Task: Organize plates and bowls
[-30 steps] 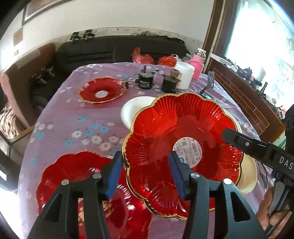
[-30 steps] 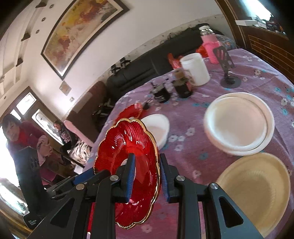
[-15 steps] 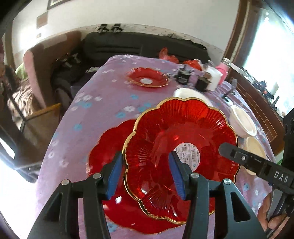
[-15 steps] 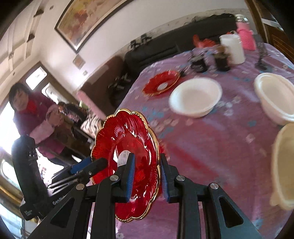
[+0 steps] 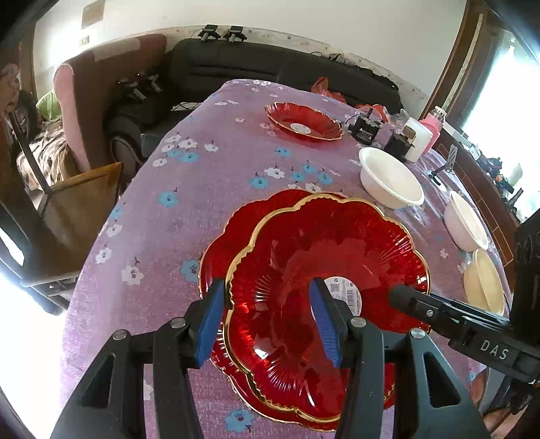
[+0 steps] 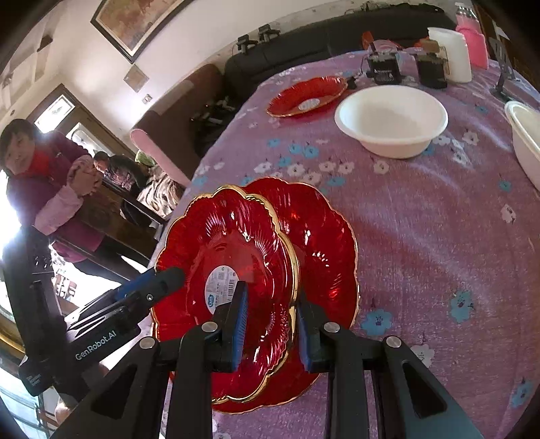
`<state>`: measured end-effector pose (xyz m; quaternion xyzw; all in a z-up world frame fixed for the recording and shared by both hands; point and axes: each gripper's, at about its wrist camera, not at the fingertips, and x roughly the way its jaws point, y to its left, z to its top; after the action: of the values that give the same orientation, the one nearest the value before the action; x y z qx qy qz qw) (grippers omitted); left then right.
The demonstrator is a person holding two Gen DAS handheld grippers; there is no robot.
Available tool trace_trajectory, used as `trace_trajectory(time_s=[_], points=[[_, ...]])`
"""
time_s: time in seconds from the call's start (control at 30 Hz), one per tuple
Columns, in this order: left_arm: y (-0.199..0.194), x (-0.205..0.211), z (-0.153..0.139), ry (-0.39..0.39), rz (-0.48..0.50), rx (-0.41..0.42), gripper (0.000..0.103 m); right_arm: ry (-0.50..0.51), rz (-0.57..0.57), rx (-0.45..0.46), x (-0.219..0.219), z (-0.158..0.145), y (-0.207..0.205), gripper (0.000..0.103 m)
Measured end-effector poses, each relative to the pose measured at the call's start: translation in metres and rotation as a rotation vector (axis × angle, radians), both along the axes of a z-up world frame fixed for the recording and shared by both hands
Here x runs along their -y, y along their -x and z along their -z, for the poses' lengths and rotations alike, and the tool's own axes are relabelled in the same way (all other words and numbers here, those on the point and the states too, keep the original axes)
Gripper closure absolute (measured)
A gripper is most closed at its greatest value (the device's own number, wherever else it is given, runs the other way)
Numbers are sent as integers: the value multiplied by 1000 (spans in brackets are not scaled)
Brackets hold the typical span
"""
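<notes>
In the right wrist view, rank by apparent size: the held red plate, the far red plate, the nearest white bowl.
1. Held red plate, though nearness inflates it.
2. White bowl.
3. Far red plate.

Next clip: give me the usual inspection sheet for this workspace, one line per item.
Surface: table under a purple floral cloth.
Job's things: held red plate above a second red plate; third red plate at the far end; white bowl; more white bowls and a cream plate at the right.
Clutter: two small black devices, white jug, pink bottle, red bags.
Grippers: right gripper pinches the held plate's rim; left gripper is open astride its other rim.
Cables: thin wires at the black devices.
Surroundings: black sofa, armchair, framed painting, people nearby.
</notes>
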<state>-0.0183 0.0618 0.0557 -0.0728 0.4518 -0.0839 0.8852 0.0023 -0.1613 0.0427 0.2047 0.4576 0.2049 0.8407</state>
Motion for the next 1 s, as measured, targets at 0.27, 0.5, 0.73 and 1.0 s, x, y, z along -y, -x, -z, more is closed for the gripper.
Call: trace_trajectory(time_s=[0.27, 0.5, 0.73, 1.0], points=[[-7, -1, 7, 5, -9, -9, 54, 35, 6, 5, -4, 5, -7, 75], [-12, 0, 9, -9, -24, -4, 54, 111, 14, 48, -13, 3, -7, 73], [-12, 9, 10, -57, -18, 11, 46, 213, 17, 94, -22, 3, -6, 72], [-10, 18, 13, -135, -14, 31, 36, 335, -6, 136, -36, 3, -3, 66]])
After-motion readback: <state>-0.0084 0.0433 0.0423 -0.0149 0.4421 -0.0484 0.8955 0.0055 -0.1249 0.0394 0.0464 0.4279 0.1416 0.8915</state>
